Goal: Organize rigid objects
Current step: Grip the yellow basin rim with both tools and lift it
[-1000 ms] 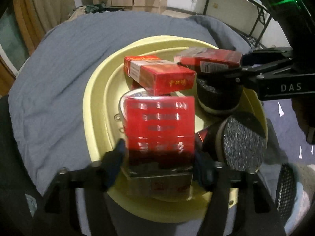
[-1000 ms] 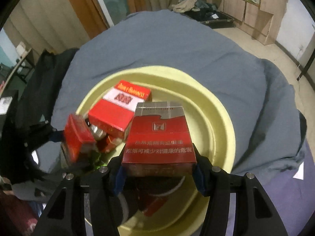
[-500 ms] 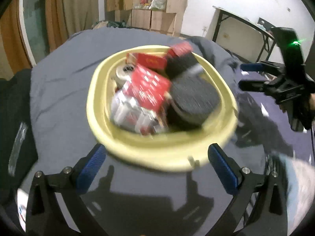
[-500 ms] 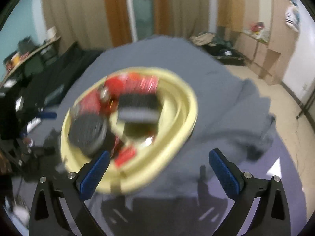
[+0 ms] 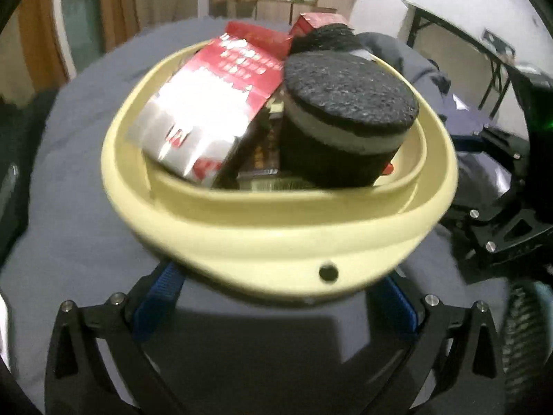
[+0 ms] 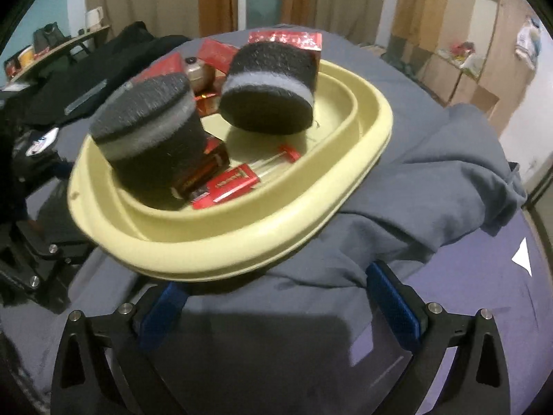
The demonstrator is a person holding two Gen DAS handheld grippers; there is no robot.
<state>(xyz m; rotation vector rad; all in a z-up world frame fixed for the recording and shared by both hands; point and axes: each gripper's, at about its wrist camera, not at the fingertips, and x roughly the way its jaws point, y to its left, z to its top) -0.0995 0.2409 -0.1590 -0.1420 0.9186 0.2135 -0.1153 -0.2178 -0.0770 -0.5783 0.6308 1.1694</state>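
A pale yellow basin (image 5: pixel 276 235) sits on grey cloth and holds several red cigarette boxes (image 5: pixel 221 103) and two round black pads with grey bands (image 5: pixel 349 117). My left gripper (image 5: pixel 280 304) is open and empty, low in front of the basin's near rim. In the right wrist view the basin (image 6: pixel 242 249) shows the two black pads (image 6: pixel 148 141) (image 6: pixel 269 86), red boxes (image 6: pixel 224 186) and a small metal tin (image 6: pixel 197 69). My right gripper (image 6: pixel 276 307) is open and empty, just below the basin's rim.
Grey cloth (image 6: pixel 432 186) covers the surface under the basin. The other gripper's black frame (image 5: pixel 501 214) stands at the right of the left wrist view. Dark clothes (image 6: pixel 103 58) lie at the back left; wooden cabinets (image 6: pixel 459 45) at the back right.
Both grippers let go of their red boxes, which now lie in the basin, opened wide, pulled back, then dropped low close to the basin's rim.
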